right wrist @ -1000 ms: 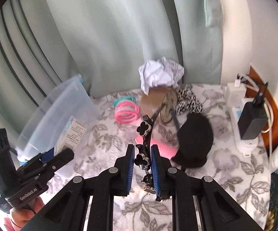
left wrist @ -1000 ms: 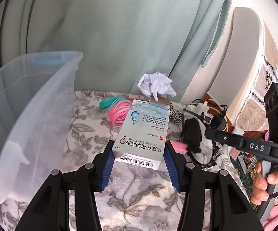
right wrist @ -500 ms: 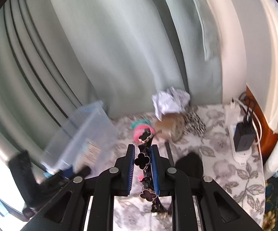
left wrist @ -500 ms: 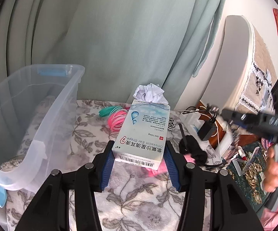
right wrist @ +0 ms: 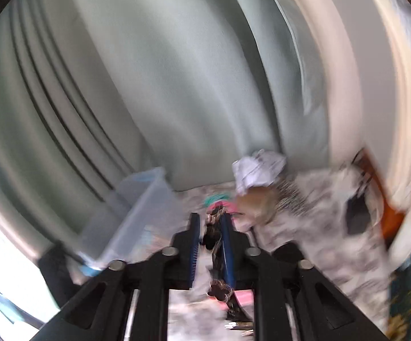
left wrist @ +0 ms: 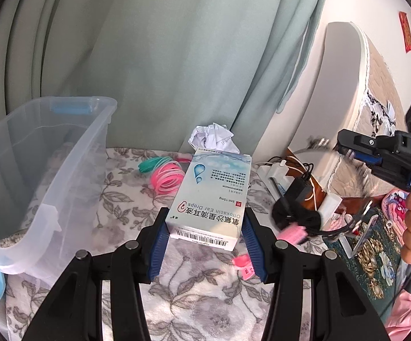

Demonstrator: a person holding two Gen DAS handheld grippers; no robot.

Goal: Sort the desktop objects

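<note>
Above the floral cloth: left gripper (left wrist: 205, 238) clamped on the box (left wrist: 211, 196), right gripper (right wrist: 209, 244) pinching a blurred headband (right wrist: 215, 236), both mid-carry, next needing release over the bin (left wrist: 34, 176).

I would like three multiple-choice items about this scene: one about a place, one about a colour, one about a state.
1. Where is the clear plastic bin relative to the held ear drops box in the left wrist view?
A. left
B. right
C. behind it

2. What colour are the coiled hair ties beside the teal ones?
A. yellow
B. pink
C. black

3. What is the left gripper doing?
A. open, holding nothing
B. shut on the box
C. shut on paper

Answers: 1 A, the bin fills the left side; 2 B, the coils are bright pink; 3 B, both blue pads press the box sides.
</note>
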